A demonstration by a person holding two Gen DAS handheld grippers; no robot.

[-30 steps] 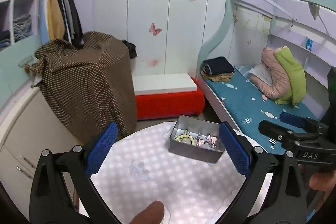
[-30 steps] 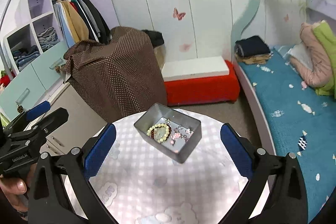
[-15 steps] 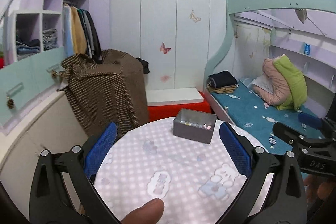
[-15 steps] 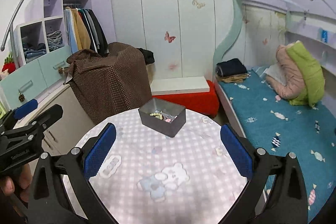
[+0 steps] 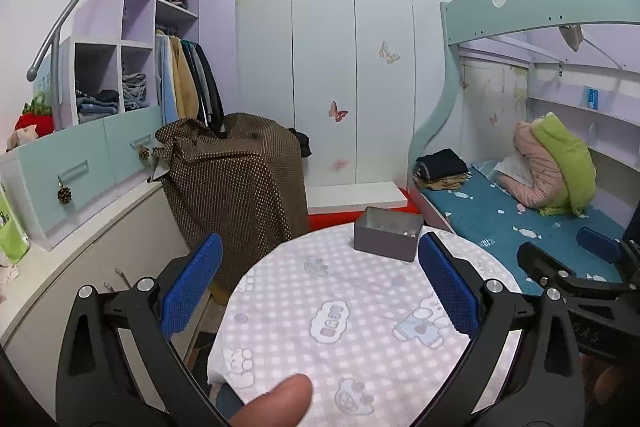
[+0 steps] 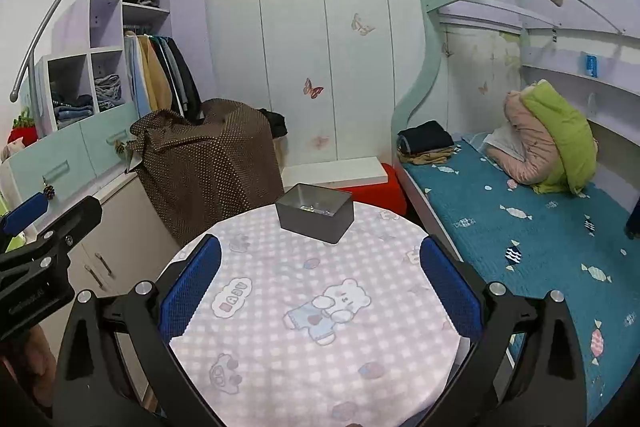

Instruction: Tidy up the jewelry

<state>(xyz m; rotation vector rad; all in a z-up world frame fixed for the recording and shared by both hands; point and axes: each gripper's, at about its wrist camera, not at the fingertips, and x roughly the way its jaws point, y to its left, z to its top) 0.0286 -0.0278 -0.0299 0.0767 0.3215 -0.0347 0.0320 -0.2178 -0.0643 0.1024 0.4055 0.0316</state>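
A round counter point(image 6: 304, 307) carries everything, covered by a pink-and-white checked cloth point(image 5: 360, 307) printed with bears and clouds; a grey metal tin point(image 6: 316, 213) (open-topped, small jewelry pieces just visible inside) sits on the cloth near the far edge; the remaining cloth lies bare.
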